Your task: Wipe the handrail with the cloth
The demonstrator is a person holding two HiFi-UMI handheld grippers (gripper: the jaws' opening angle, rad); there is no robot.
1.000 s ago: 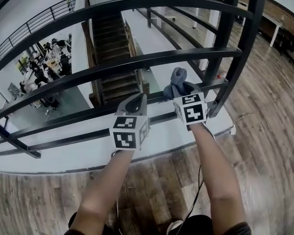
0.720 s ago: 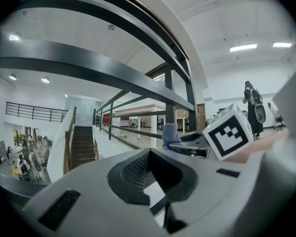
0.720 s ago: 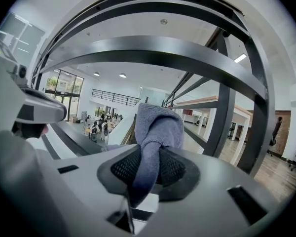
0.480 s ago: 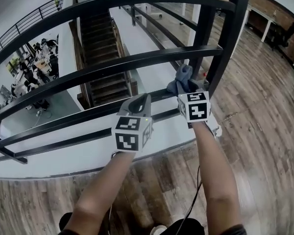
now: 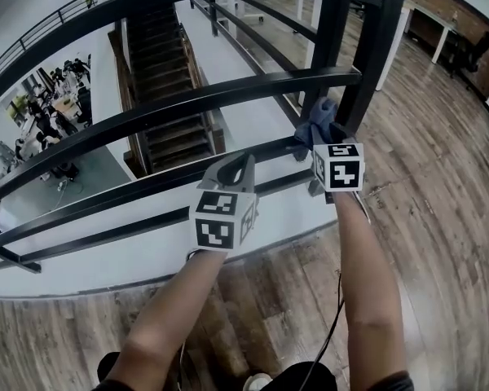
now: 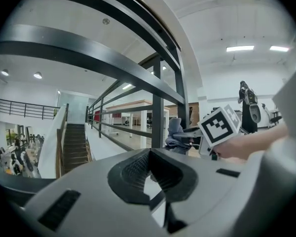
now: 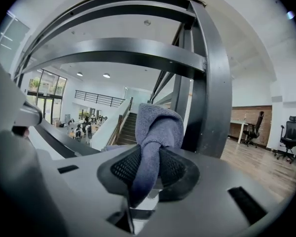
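**Q:** What does the right gripper [image 5: 314,142] hold?

**A:** A blue-grey cloth [image 5: 319,119]. In the right gripper view the two jaws are closed on a fold of the cloth [image 7: 155,127]. The fold stands in a bunch above the dark ribbed pads [image 7: 121,168] and hangs a little below them.

**Q:** Where does the cloth lie relative to the handrail [image 5: 147,112]?

**A:** The handrail is black metal with several horizontal bars. In the head view the bunch sits against one of the lower bars [image 5: 122,186], just beside the upright post [image 5: 367,63]. The left gripper view shows the same arrangement from the side. There the right gripper [image 6: 187,135] carries the cloth [image 6: 176,131] close to the post [image 6: 158,107].

**Q:** And the left gripper [image 5: 238,168]?

**A:** It holds nothing. In its own view the jaws of the left gripper [image 6: 150,172] meet at their tips, and only floor and railing show beyond them. In the head view it lies over the same lower bar, to the left of the right gripper and near it. Whether it touches the bar cannot be told.

**Q:** What surrounds the railing?

**A:** Beyond the bars a staircase [image 5: 167,80] descends to a lower level. The person's side has a wooden floor [image 5: 440,177]. Both forearms reach forward from the bottom edge of the head view.
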